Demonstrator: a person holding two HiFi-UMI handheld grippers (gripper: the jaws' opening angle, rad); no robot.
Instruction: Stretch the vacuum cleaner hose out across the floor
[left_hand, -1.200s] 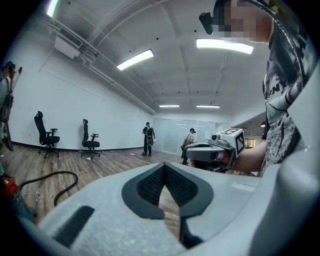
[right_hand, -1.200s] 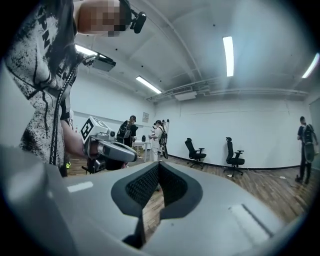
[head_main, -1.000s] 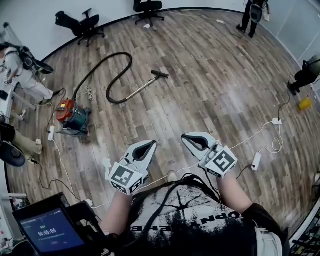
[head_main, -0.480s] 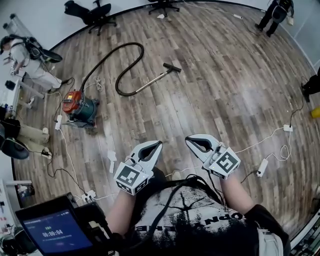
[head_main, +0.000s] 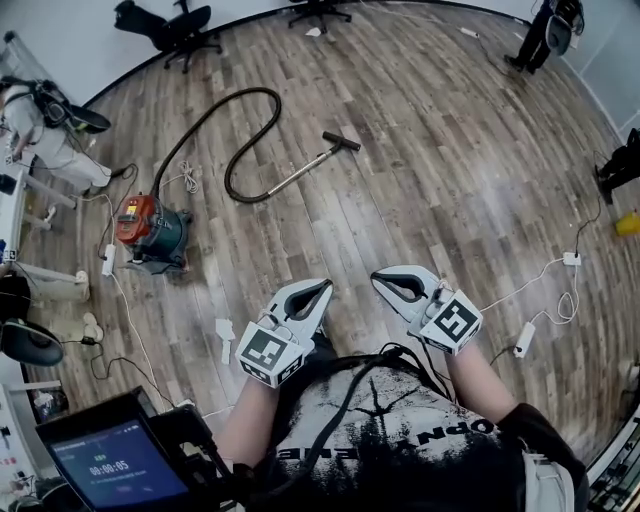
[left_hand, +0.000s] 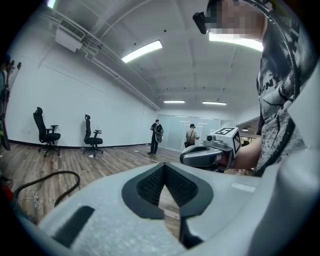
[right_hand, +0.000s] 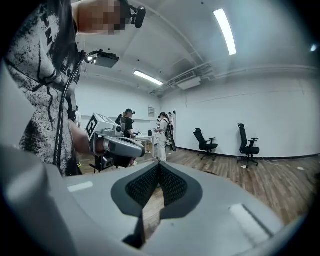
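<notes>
Wood-plank floor (head_main: 430, 150) throughout. Black office chair (head_main: 188, 30) by curved wall, top left; another (head_main: 318, 10) at top centre. Person (head_main: 40, 125) at left edge, second person (head_main: 545, 30) standing top right. White power strip (head_main: 520, 340) and small white plug block (head_main: 572, 258) on floor, right side. Yellow object (head_main: 628, 224) at right edge. Blue-lit screen (head_main: 110, 468) bottom left.

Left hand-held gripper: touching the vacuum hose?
Apart. Head view shows the left hand-held gripper, shut and empty, well short of the hose, with wood floor between them.
</notes>
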